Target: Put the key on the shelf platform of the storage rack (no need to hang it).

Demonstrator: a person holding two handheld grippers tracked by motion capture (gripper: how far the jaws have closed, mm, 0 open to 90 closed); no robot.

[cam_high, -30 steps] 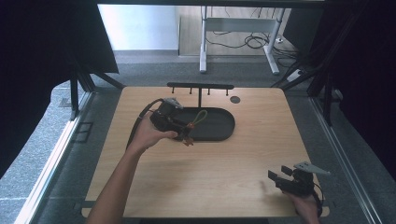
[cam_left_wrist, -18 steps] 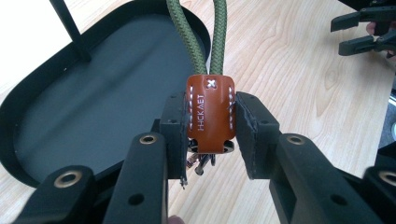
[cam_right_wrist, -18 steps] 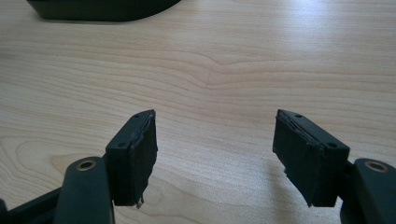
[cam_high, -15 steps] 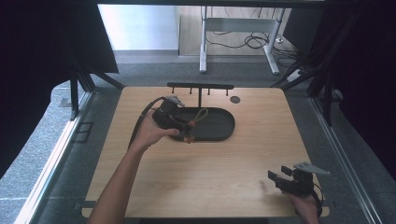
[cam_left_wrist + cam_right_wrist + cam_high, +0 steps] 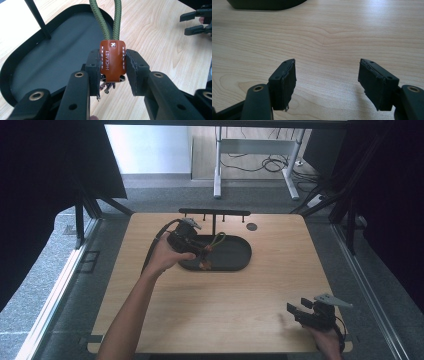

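A key fob with a brown leather tab (image 5: 112, 60), a green rope loop (image 5: 106, 17) and keys under it hangs over the near left rim of a black oval tray (image 5: 50, 50). My left gripper (image 5: 112, 72) is shut on the leather tab, one pad against each side. In the high view the left gripper (image 5: 200, 252) sits at the tray's (image 5: 235, 256) left end, and the rope loop (image 5: 218, 240) points toward the far side. My right gripper (image 5: 295, 310) rests low at the table's near right corner. In its own view the right gripper (image 5: 327, 82) stands open above bare wood.
A black T-shaped rack (image 5: 215, 213) with short pegs stands at the tray's far edge; its post (image 5: 37, 17) rises behind the tray. A small dark disc (image 5: 251, 226) lies at the back. The right gripper (image 5: 197, 22) shows far off across the wooden tabletop (image 5: 210, 310).
The left gripper with the key fob has shifted very slightly toward the far side over the tray's left end. The right gripper has stayed put.
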